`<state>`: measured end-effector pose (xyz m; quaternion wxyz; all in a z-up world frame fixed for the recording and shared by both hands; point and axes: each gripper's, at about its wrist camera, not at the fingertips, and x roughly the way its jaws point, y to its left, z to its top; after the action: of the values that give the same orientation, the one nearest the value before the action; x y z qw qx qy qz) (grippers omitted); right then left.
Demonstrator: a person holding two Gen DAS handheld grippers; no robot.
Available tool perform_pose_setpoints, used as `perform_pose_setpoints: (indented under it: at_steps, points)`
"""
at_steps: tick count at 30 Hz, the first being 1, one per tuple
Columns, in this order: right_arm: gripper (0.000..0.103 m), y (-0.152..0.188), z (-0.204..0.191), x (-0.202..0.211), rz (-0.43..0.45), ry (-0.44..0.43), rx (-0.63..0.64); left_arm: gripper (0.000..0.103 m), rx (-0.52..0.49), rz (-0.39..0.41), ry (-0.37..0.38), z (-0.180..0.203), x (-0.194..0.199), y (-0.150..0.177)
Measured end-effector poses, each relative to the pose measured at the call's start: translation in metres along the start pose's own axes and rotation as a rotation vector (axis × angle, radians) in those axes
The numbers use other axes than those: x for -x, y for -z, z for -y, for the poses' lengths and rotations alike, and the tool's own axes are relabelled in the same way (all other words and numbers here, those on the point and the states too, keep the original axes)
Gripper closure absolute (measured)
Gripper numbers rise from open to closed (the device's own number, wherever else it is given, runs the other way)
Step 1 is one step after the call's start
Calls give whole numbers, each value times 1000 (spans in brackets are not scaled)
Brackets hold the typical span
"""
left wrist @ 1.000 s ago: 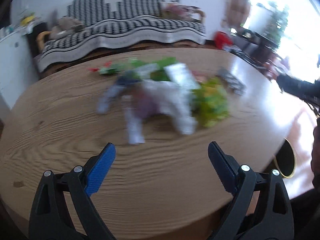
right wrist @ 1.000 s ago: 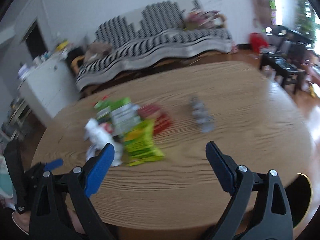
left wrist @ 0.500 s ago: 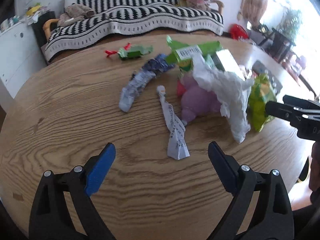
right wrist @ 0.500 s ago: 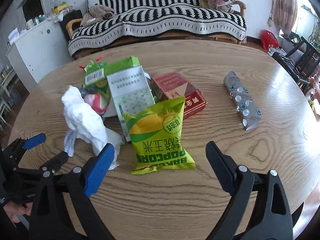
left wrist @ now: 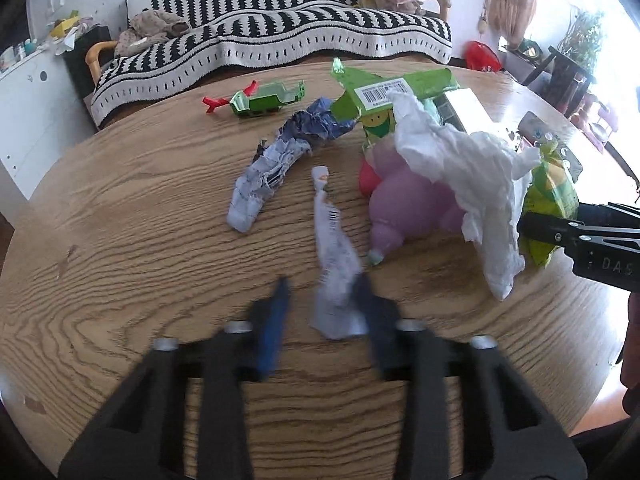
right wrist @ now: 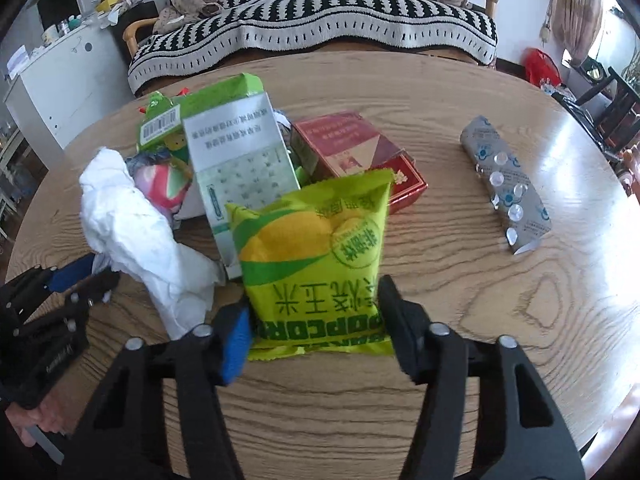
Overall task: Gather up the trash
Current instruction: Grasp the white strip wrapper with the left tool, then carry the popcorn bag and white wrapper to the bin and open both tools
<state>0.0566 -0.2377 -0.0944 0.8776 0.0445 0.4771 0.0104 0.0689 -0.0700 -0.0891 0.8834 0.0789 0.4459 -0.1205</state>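
Trash lies in a heap on a round wooden table (left wrist: 120,240). A twisted white receipt strip (left wrist: 332,240) runs toward my left gripper (left wrist: 322,312). Its near end sits between the blurred, closing jaws; one pad touches it and a gap shows at the other. A yellow-green popcorn bag (right wrist: 316,240) stands between the fingers of my right gripper (right wrist: 314,300), whose closing jaws touch both edges of the bag's near end. A crumpled white tissue (right wrist: 124,216) lies left of the bag. The right gripper's tip (left wrist: 580,232) shows at the right edge of the left wrist view.
Also on the table: a blue-grey crumpled wrapper (left wrist: 272,168), a green foil wrapper (left wrist: 264,98), a green box (left wrist: 384,88), a pink pouch (left wrist: 408,204), a white-green carton (right wrist: 244,160), a red box (right wrist: 352,152), a blister pack (right wrist: 504,184). A striped sofa (left wrist: 280,32) stands behind.
Both grippers came down and closer to the trash. Their jaws, wide open before, have narrowed: the left around the receipt strip's end, the right onto the popcorn bag.
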Motion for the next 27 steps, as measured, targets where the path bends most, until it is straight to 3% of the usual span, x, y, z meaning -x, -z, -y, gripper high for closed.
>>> perform_pose_setpoints:
  at_steps: [3,19,27]
  points:
    - [55,0,2,9,14,-15,-11,94,4,-19,4,0,1,0]
    - [56,1,22,69,131,-30,-41,94,68,41,-33,-19,42,-11]
    - [56,14,70,112,201,4,-93,94,29,71,-10,10,52,-18]
